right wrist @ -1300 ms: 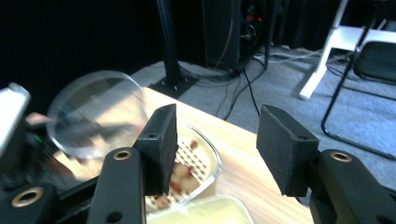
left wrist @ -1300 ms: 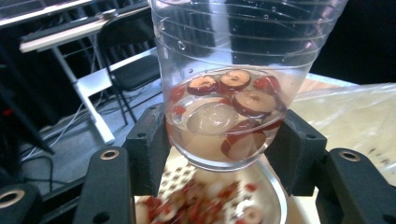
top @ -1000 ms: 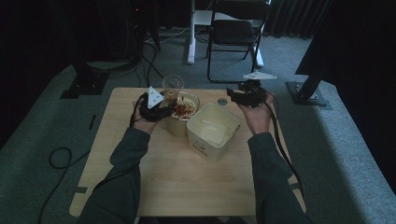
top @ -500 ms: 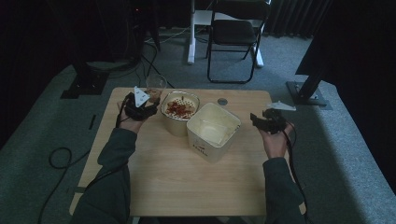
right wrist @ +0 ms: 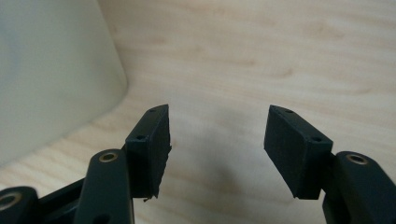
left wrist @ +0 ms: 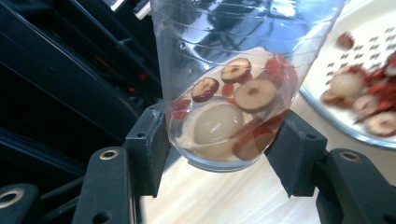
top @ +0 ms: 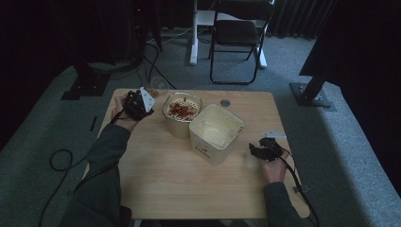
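A clear plastic cup (left wrist: 233,42) holds red date slices and a pale round fruit. My left gripper (left wrist: 224,135) is shut on the cup's lower part, one jaw on each side. From above, the left gripper (top: 147,96) is at the table's back left corner with the cup (top: 158,86) beyond it. To its right is a metal strainer bowl (top: 182,100) with more red fruit, and its rim (left wrist: 336,116) is also in the left gripper view. My right gripper (top: 257,150) is open and empty low over the table's right side, beside a cream square container (top: 216,132).
The cream container's wall (right wrist: 46,70) rises to the left of my right gripper (right wrist: 217,140). A small round disc (top: 225,102) lies near the table's back edge. A folding chair (top: 236,33) and stand bases are on the floor behind the table (top: 179,189).
My left gripper has moved left, away from the strainer bowl, with the cup in it. My right gripper has come from the table's back right toward the front right, beside the container.
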Demonstrator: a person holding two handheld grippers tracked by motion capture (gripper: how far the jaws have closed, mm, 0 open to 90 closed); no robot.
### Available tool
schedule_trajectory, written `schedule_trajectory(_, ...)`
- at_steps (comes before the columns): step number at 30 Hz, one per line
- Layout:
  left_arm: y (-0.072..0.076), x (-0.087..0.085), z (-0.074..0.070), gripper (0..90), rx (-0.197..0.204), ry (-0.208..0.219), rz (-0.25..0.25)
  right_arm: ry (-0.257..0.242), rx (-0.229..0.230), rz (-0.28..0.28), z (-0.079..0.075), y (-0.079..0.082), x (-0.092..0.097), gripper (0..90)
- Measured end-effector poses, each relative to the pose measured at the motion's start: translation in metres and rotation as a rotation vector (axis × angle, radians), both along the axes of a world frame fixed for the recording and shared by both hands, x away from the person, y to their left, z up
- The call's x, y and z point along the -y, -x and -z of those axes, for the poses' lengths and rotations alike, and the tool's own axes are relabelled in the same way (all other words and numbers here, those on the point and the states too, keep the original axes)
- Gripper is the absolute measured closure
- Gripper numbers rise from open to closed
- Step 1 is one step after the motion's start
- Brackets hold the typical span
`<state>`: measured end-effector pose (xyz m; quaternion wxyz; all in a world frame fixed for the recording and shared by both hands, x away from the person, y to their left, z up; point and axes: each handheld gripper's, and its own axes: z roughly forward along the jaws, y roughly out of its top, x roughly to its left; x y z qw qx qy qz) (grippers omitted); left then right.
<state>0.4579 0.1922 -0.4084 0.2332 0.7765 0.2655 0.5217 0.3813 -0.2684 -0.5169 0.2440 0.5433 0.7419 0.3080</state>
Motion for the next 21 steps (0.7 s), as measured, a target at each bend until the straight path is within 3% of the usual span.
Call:
schedule_trajectory(5,-0.003,0.006,-0.001,43.0,0.02,-0.135,-0.002,0.008,-0.023,-0.003,0.011,0.006,0.001,40.3)
schedule_trajectory(11,-0.008,0.01,-0.003,42.9,0.026,-0.236,0.006,-0.003,-0.042,-0.015,0.023,0.011,0.002,40.3)
schedule_trajectory(13,-0.009,0.011,-0.004,43.0,0.021,-0.286,-0.001,-0.031,-0.035,-0.016,0.026,0.013,0.004,40.9)
schedule_trajectory(21,-0.016,0.016,-0.004,42.9,0.025,-0.445,0.007,-0.038,-0.005,-0.026,0.029,0.017,0.006,39.4)
